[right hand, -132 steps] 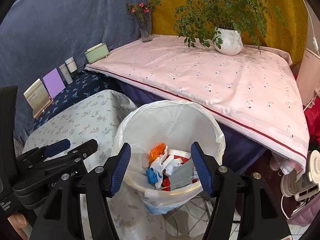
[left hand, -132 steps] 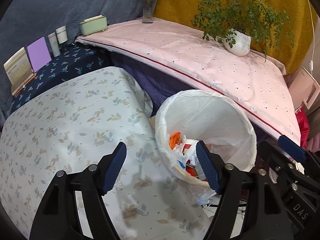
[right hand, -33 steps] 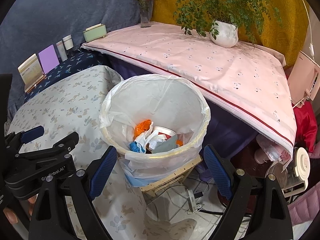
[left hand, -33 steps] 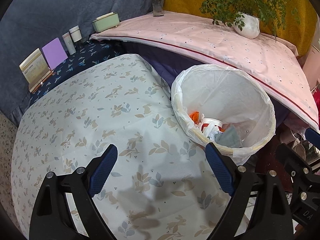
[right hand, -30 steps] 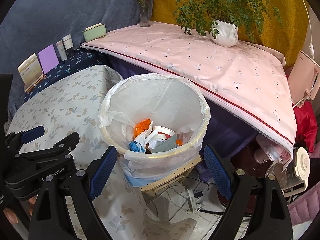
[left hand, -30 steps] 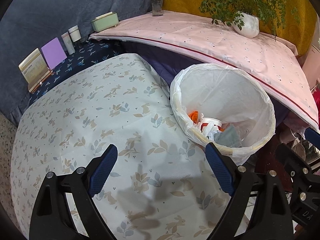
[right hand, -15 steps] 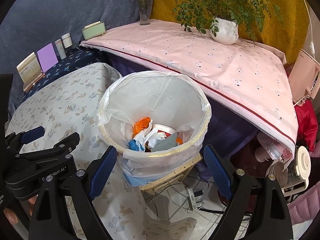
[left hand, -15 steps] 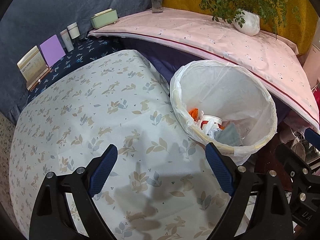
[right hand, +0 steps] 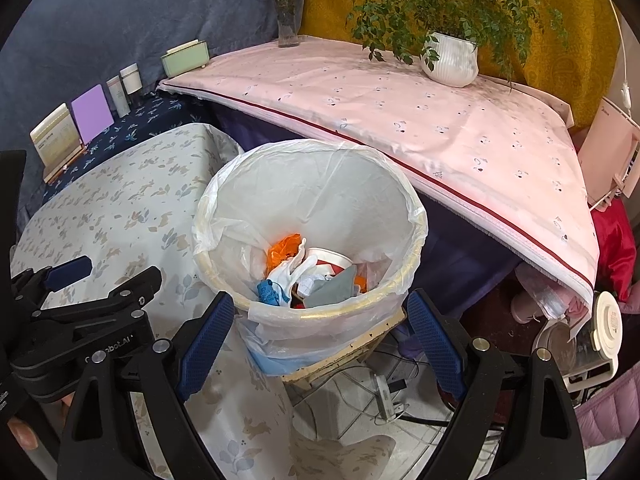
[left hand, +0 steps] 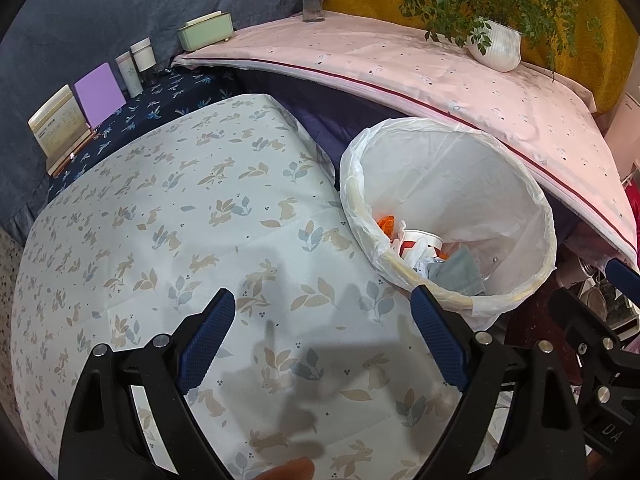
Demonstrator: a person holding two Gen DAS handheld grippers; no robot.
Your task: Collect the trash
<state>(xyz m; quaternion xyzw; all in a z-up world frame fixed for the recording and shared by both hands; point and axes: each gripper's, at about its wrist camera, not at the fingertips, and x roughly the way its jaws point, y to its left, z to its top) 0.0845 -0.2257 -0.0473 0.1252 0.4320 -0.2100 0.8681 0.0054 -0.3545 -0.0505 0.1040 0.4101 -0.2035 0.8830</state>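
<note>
Left gripper [left hand: 322, 334] and right gripper [right hand: 318, 330] are held wide apart, with nothing gripped. The left is poised over the rabbit-print worktop [left hand: 160, 220]; the right is aimed at the lined bin [right hand: 308, 312], in which the trash [right hand: 308, 274] is heaped.
</note>
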